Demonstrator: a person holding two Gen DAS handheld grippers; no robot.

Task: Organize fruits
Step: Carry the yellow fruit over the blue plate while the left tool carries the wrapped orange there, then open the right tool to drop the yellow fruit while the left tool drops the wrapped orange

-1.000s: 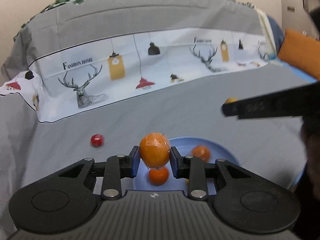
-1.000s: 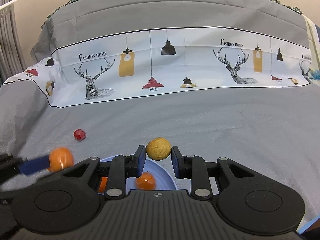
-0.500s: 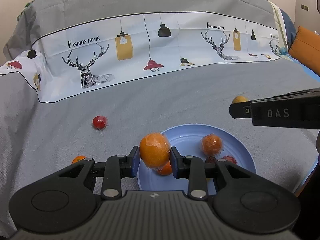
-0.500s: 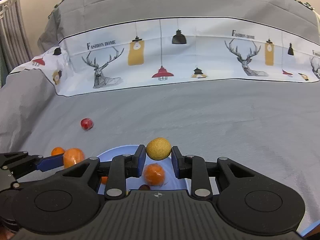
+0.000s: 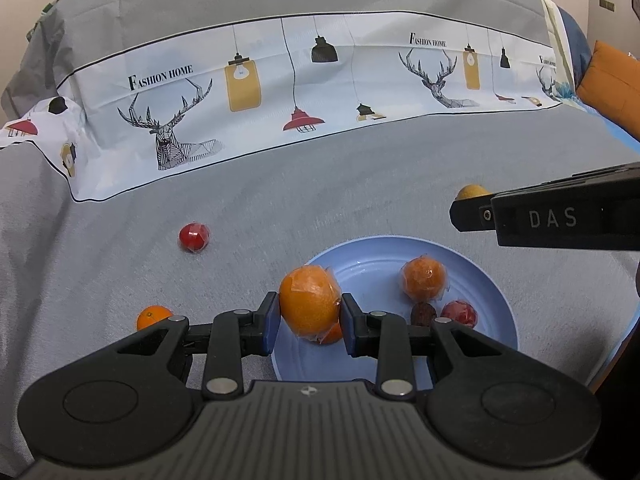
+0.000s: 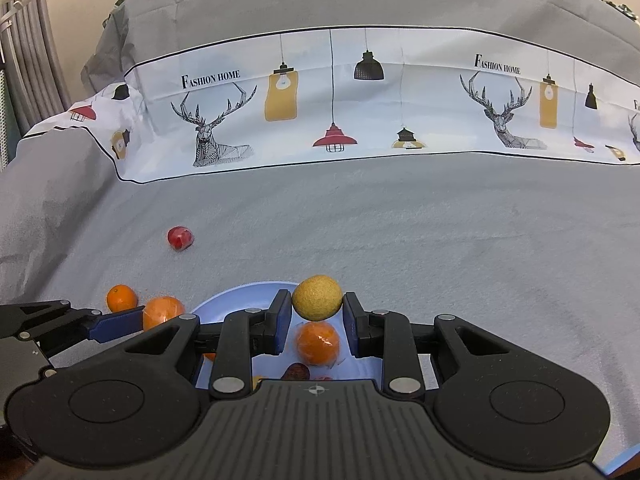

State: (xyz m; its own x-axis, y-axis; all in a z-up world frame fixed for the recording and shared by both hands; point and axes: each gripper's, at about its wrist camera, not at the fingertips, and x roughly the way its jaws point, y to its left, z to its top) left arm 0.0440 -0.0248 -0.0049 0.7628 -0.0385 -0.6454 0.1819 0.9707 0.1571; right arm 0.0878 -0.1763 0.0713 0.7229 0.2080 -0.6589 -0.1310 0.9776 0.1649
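Left tongs (image 5: pixel 308 318) nearer blue plate (image 5: pixel 492 292), wrapped orange (image 5: pixel 310 304) still held

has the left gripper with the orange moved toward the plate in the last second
Yes. The left gripper, shut on the wrapped orange, has shifted left relative to the blue plate: the orange now hangs over the plate's left edge, not its middle.

On a cloth-covered surface (image 5: pixel 360 184), a plate (image 5: pixel 496 312) lies below both sets of tongs. The left gripper (image 5: pixel 308 314) holds a wrapped orange (image 5: pixel 310 304) over the plate's left rim; the right gripper (image 6: pixel 316 320) holds a round fruit (image 6: pixel 317 297) above its far rim. On the plate, right of the left tongs, sit another orange (image 5: pixel 424 278), a small fruit (image 5: pixel 459 312) and a dark piece (image 5: pixel 423 314). Left of the tongs, off the plate, lie a small orange (image 5: pixel 152 316) and, farther back, a berry-sized fruit (image 5: pixel 194 237).
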